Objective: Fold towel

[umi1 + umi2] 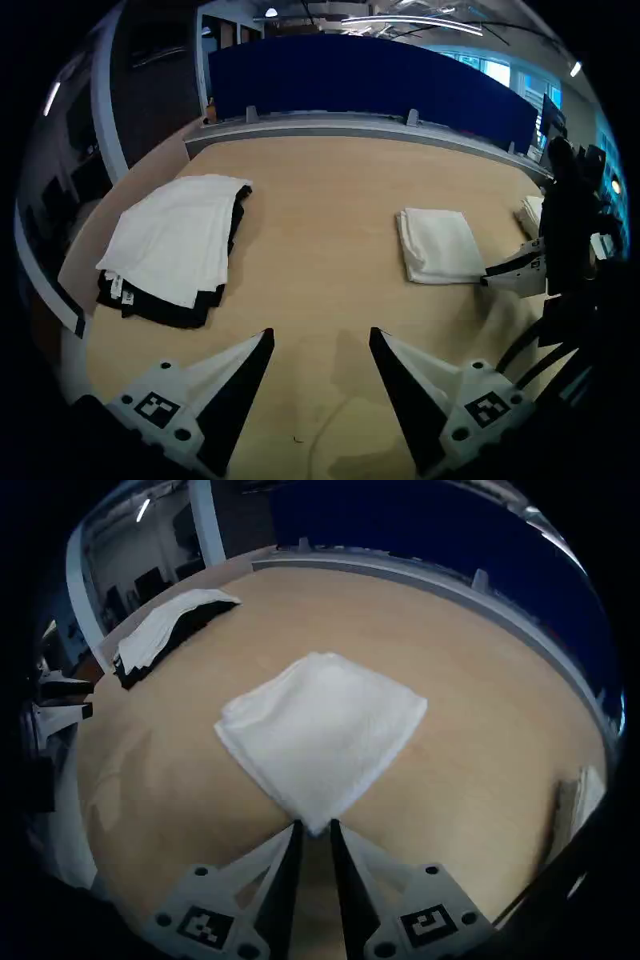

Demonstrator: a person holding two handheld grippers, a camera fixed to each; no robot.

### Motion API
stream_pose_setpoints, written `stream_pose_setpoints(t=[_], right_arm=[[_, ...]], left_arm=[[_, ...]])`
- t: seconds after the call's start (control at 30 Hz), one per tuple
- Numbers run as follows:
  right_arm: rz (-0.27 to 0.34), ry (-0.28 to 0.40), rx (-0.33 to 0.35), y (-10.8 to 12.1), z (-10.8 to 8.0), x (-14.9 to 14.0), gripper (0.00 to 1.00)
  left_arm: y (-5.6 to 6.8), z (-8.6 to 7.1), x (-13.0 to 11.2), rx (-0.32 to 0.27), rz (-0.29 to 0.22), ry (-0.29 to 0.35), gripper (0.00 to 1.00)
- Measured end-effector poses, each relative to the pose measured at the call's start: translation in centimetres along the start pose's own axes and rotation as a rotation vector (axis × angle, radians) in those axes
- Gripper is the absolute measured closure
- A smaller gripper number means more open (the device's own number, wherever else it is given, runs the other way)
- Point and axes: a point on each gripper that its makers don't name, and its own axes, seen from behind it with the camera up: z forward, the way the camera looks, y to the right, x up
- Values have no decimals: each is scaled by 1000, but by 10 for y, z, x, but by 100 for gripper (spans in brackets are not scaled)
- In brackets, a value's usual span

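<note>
White terry towel (320,728), folded to compact square, lies mid-table, near corner pinched between almost-closed jaws of right gripper (316,830). Left gripper (320,346) has jaws wide apart, empty, over bare light wooden table (336,176). Folding looks essentially done; probably left: release, maybe final straightening. Stack of white and black cloths (172,248) lies well apart; blue partition (368,76) stands behind. Nothing seems to obstruct.

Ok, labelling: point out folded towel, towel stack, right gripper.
folded towel (320,728), right gripper view, top face.
towel stack (172,236), left gripper view, top white towel.
right gripper (315,826), right gripper view, between fingertips.
</note>
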Motion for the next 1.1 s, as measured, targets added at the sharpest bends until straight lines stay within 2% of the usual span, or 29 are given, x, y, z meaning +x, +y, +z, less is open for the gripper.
stream_pose_setpoints(t=[0.17, 0.3, 0.5, 0.87, 1.1], right_arm=[[-8, 6, -7, 0, -1, 1, 85], [-4, 7, -5, -1, -1, 1, 86], [7, 7, -8, -1, 0, 2, 96], [-11, 34, -15, 1, -5, 12, 98], [-29, 100, -22, 4, -22, 43, 98]], left_arm=[[0, -1, -1, 1, 4, 1, 12], [0, -1, 1, 0, 4, 1, 12], [0, -2, 2, 1, 4, 2, 12], [0, -2, 2, 0, 6, 3, 12], [-1, -2, 7, 0, 8, 11, 12]])
